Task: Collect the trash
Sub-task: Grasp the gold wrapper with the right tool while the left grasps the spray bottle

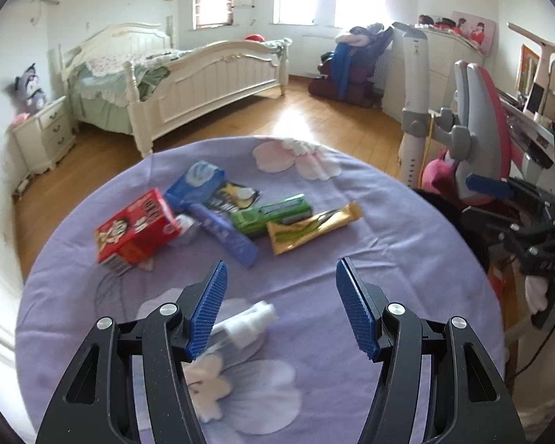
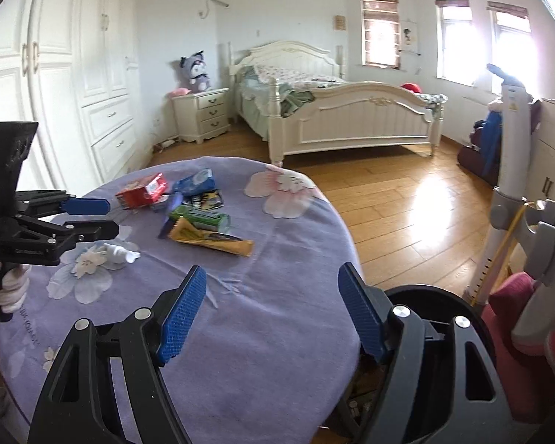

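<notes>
The bench [image 1: 407,222], round and covered by a purple flowered cloth, carries all visible trash. A black bin [image 2: 436,299] stands on the floor just beside the bench's right edge, below the right gripper; scraps appear to lie inside it, though the contents are too dark to identify. Judged from this, collection is partly done at most: seven items are still on the bench.

Remaining items, largest first:
- Red box [image 1: 137,227], toward the far left edge.
- Blue pack [image 1: 196,185], just behind the box.
- Gold wrapper [image 1: 310,227], at the right end of the cluster.
- Green pack [image 1: 270,214], touching the gold wrapper.
- Purple wrapper [image 1: 225,235], slanting out of the cluster toward the near edge.
- Black-and-yellow wrapper [image 1: 233,194], under the blue and green packs.
- White bottle [image 1: 248,322], lying on its side apart from the cluster, nearer the near left edge.

Left gripper [image 1: 281,296]: fingers released, nothing between them. It hangs over the near half of the bench. The bottle lies below it, next to the left finger in the left wrist view and not touching it. The cluster lies ahead.

Right gripper [image 2: 272,307]: fingers released and empty. It hangs over the near right edge, between bench and bin. The gold wrapper is the nearest item, well ahead of the fingertips.
</notes>
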A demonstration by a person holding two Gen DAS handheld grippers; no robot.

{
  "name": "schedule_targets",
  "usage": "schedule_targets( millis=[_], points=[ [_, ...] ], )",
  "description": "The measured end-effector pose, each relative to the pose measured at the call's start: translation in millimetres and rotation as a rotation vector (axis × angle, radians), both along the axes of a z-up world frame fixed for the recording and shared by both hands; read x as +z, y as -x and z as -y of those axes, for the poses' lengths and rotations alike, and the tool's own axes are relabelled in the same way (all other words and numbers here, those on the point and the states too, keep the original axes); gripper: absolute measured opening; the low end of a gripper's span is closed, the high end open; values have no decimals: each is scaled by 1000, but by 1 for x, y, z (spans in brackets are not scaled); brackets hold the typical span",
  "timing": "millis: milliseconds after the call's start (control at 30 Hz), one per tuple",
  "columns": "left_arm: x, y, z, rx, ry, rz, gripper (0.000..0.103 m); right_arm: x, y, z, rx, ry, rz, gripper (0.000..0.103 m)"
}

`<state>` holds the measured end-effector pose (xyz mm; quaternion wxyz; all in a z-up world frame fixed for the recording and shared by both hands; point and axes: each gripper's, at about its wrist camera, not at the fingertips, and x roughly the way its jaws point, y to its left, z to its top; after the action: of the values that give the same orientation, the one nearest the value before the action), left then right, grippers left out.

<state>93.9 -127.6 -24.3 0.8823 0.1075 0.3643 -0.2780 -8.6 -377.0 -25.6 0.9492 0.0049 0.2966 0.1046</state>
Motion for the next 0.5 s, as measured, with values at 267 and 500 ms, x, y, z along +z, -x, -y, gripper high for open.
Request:
schedule_targets(
  millis=[267, 500],
  points=[
    [-26, -8, -31, -146, -86, -41, 61, -7, -60, -52, 241, 88, -125, 70],
    [-45, -21, -23, -219, -128, -69, 61, -29, -108, -70, 384, 142, -220, 67]
  ],
)
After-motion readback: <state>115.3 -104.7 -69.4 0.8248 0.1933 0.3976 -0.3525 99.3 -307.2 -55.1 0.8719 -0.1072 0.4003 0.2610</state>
